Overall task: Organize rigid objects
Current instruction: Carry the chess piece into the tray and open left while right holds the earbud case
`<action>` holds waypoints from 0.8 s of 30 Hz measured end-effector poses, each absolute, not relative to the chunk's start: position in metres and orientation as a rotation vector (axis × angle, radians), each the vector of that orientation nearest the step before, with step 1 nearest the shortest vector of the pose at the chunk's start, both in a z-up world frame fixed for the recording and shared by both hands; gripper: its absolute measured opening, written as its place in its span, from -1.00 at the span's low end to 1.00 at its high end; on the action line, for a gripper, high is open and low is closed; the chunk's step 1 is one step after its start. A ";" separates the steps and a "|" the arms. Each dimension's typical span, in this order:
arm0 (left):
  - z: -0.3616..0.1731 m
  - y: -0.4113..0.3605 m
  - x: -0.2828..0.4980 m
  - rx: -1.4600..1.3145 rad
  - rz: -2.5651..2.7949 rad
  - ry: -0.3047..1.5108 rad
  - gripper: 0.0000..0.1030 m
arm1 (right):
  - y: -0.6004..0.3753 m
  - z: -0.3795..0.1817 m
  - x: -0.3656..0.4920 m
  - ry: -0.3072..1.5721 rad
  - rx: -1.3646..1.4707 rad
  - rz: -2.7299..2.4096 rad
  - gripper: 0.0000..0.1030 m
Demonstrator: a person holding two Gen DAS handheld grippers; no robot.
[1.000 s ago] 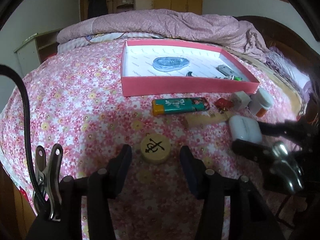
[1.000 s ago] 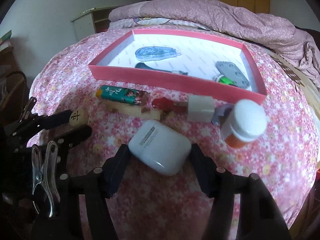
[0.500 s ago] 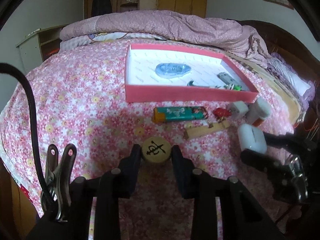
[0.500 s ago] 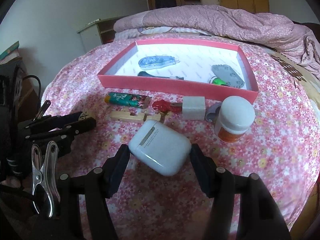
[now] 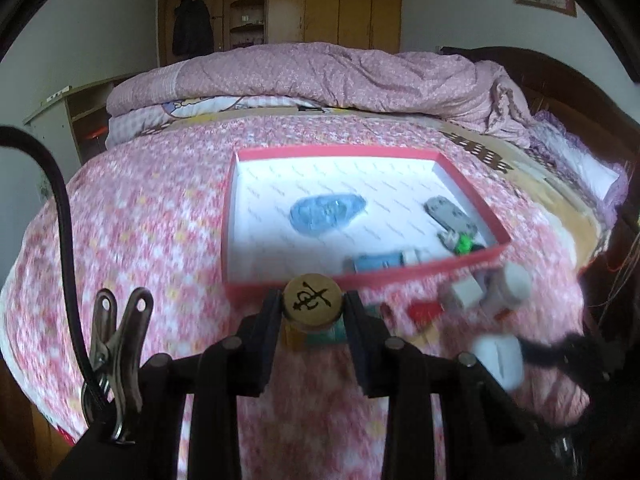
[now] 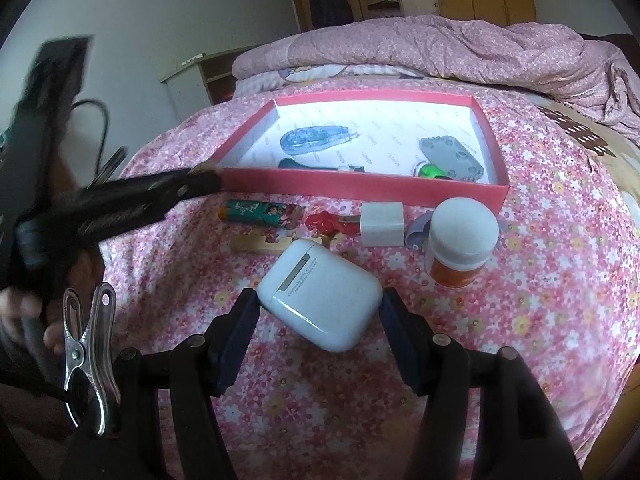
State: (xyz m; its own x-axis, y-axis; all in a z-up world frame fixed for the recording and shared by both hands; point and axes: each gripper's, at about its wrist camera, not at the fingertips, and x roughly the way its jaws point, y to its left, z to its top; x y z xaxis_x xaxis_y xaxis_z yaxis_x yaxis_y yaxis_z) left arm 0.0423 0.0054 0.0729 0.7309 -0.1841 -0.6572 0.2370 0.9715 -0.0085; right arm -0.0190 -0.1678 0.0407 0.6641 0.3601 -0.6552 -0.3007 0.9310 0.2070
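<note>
My left gripper (image 5: 313, 305) is shut on a round wooden chess piece (image 5: 313, 298) with a black character on it. It holds the piece in the air just before the front wall of the red box (image 5: 472, 258). In the right wrist view the left gripper (image 6: 204, 178) reaches to the red box's (image 6: 360, 192) near left corner. My right gripper (image 6: 320, 304) is shut on a white earbud case (image 6: 320, 300) above the floral bedspread. The box holds a blue tape dispenser (image 6: 312, 140), a grey block (image 6: 450, 154) and a dark tool (image 6: 300, 164).
Before the box lie a green lighter (image 6: 262, 213), a wooden strip (image 6: 260, 245), a red item (image 6: 326, 222), a white charger cube (image 6: 382, 224) and a white-capped orange bottle (image 6: 460, 246). A folded duvet (image 5: 320, 76) lies behind the box. A bedside cabinet (image 5: 60, 120) stands at the left.
My left jaws closed on the wooden piece, then lifted it off the bedspread and carried it toward the box. The right gripper kept its hold on the case and hardly moved.
</note>
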 end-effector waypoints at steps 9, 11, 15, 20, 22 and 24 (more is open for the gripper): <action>0.063 -0.006 0.099 0.057 -0.214 0.767 -0.35 | -0.180 0.043 -0.017 0.753 0.117 0.369 0.23; 0.060 -0.006 0.103 0.048 -0.211 0.774 -0.35 | -0.183 0.041 -0.015 0.756 0.131 0.364 0.23; 0.055 -0.005 0.106 0.061 -0.186 0.769 -0.35 | -0.186 0.039 -0.013 0.763 0.146 0.358 0.23; 0.052 -0.004 0.109 0.065 -0.175 0.784 -0.07 | -0.185 0.040 -0.013 0.760 0.143 0.363 0.23; 0.055 -0.003 0.105 0.076 -0.168 0.769 -0.06 | -0.184 0.040 -0.014 0.758 0.141 0.365 0.23; 0.059 -0.002 0.099 0.091 -0.162 0.752 0.04 | -0.183 0.040 -0.014 0.758 0.142 0.365 0.23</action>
State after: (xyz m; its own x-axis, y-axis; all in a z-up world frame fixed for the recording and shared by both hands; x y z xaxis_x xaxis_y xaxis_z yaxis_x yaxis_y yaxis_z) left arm 0.0993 -0.0019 0.0589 0.7190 -0.1135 -0.6857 0.1783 0.9837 0.0241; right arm -0.0140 -0.1834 0.0400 0.6668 0.3733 -0.6450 -0.2721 0.9277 0.2556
